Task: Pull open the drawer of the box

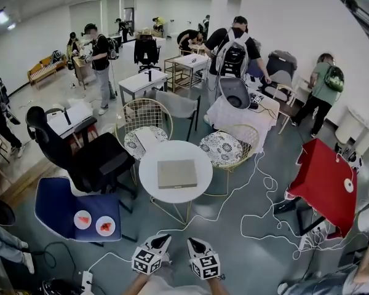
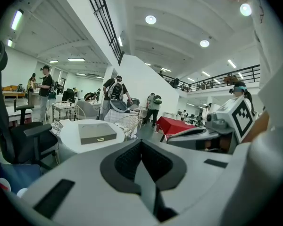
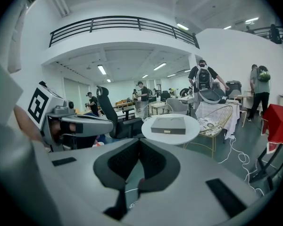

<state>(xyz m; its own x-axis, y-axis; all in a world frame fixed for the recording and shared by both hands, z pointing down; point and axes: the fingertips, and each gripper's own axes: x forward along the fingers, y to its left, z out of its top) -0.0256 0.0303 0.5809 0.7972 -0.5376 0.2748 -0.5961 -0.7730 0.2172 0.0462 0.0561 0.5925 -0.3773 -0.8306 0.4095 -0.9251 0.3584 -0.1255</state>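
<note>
The drawer of the box was not yet opened, and the left gripper and right gripper, both clenched on nothing, were well short of it.

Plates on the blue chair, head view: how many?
2. The left plate and right plate lie side by side on the blue chair seat, each with something red on it. Nothing seems hidden there.

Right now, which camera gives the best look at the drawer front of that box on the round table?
The right gripper view. The box faces it almost squarely, so the drawer front and its pale handle are plain to see. The left gripper view catches the box at an angle, and the head view shows only its top.
</note>
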